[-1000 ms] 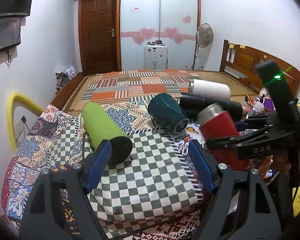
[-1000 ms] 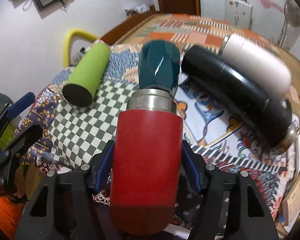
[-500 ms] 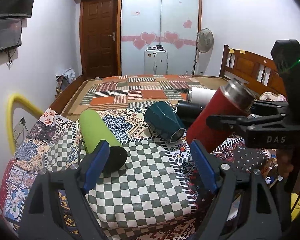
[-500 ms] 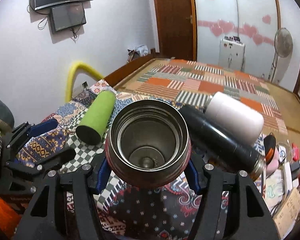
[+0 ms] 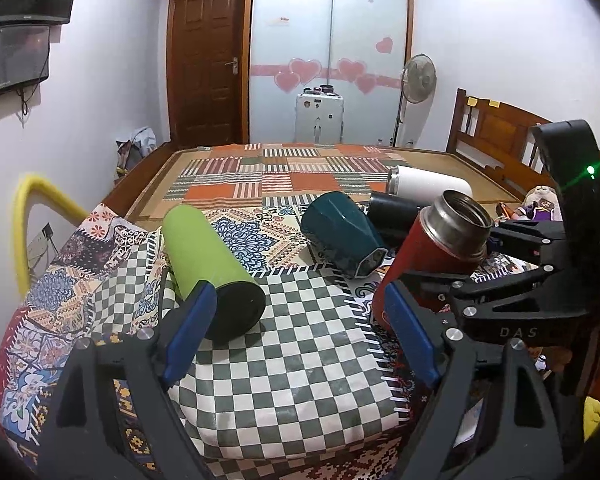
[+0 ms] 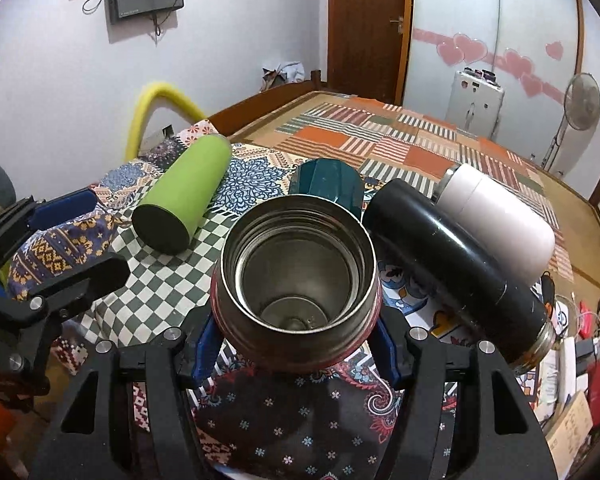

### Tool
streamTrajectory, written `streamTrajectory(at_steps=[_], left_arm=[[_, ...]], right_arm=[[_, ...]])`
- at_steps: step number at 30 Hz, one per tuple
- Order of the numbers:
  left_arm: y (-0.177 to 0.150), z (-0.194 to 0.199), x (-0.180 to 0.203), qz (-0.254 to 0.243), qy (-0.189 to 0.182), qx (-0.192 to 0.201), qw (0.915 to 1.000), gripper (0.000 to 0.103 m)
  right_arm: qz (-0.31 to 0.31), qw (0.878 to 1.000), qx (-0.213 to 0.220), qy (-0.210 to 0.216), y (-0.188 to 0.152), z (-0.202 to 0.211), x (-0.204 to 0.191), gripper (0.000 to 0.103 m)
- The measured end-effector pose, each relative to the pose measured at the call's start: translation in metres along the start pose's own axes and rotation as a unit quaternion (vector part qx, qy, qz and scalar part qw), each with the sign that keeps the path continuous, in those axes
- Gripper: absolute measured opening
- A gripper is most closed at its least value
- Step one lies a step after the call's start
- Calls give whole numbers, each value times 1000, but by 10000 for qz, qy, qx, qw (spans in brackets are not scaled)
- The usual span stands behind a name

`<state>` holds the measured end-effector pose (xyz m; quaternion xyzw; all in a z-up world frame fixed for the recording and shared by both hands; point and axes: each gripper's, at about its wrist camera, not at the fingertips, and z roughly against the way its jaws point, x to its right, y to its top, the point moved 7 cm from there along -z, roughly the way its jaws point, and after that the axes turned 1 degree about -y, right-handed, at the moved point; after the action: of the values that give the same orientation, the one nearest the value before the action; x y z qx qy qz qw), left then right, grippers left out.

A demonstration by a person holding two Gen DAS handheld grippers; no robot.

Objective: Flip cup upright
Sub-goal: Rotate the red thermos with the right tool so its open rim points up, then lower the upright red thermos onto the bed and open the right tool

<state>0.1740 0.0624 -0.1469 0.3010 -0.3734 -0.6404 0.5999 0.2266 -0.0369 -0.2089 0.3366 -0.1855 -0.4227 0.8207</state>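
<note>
My right gripper (image 6: 296,344) is shut on a red cup (image 6: 296,280) with a steel rim. The cup's open mouth faces the right wrist camera. In the left wrist view the red cup (image 5: 432,256) leans with its mouth up and to the right, its base low over the bed's patterned cloth, held by the right gripper (image 5: 460,280). My left gripper (image 5: 300,340) is open and empty over the green checked cloth (image 5: 292,340), just in front of a lime green cup (image 5: 204,256) that lies on its side.
A teal faceted cup (image 5: 340,236), a black flask (image 6: 456,256) and a white flask (image 6: 496,220) lie on their sides on the bed behind the red cup. A yellow padded rail (image 5: 32,216) stands at the left. Clutter sits at the right edge (image 6: 580,344).
The right gripper has lifted the red cup and turned it from mouth-away to mouth-up, then lowered it a little toward the cloth. The left gripper has stayed open and nearly still.
</note>
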Motion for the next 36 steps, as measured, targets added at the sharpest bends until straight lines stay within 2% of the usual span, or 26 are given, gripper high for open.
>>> streamTrajectory(at_steps=[5, 11, 14, 21, 28, 36], left_arm=[[0, -3, -5, 85, -6, -2, 10000, 86], [1, -2, -6, 88, 10, 12, 10000, 86], [2, 0, -5, 75, 27, 33, 10000, 86], [12, 20, 2, 106, 1, 250, 9996, 86], [35, 67, 20, 148, -94, 783, 9968, 86], [56, 142, 50, 21, 81, 1689, 9856, 86]], right_arm=[[-7, 10000, 92, -26, 0, -2, 0, 59], [-213, 9996, 124, 136, 1, -6, 1, 60], [-290, 9992, 133, 240, 0, -5, 1, 65], [-251, 9990, 342, 157, 1, 15, 0, 68], [-445, 9927, 1118, 9, 7, 83, 5, 68], [-470, 9692, 2376, -453, 13, 182, -6, 72]])
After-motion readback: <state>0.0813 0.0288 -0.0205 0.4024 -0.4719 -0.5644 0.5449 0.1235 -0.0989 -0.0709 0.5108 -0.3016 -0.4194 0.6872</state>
